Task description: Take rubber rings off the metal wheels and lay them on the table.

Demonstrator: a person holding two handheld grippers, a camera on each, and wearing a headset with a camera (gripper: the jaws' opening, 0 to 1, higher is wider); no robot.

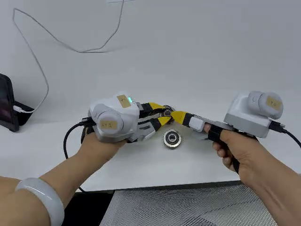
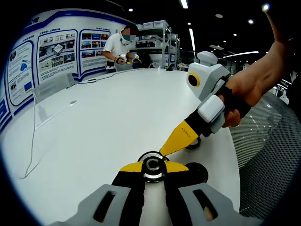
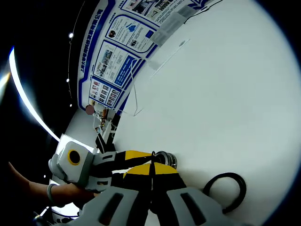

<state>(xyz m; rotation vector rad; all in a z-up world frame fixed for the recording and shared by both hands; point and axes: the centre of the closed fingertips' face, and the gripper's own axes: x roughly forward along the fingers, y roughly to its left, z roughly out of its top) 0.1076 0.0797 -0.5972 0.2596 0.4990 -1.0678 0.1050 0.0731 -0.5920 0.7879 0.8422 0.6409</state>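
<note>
My left gripper [image 1: 161, 117] [image 2: 153, 170] is shut on a small metal wheel [image 2: 153, 163] [image 3: 165, 159] that wears a black rubber ring, and holds it just above the white table [image 1: 141, 160]. My right gripper [image 1: 175, 115] [image 3: 151, 168] is shut, and its yellow tips [image 2: 176, 139] touch the upper right edge of that ring. I cannot tell whether they pinch it. A second metal wheel [image 1: 172, 138] lies flat on the table just below the two grippers. In the right gripper view, a thin black ring [image 3: 229, 189] lies loose on the table.
A grey cable [image 1: 37, 61] loops over the far left of the table. A black device [image 1: 7, 101] stands at the left edge. Below the table's front edge lies metal mesh [image 1: 188, 209]. A person [image 2: 120, 44] stands far behind the table.
</note>
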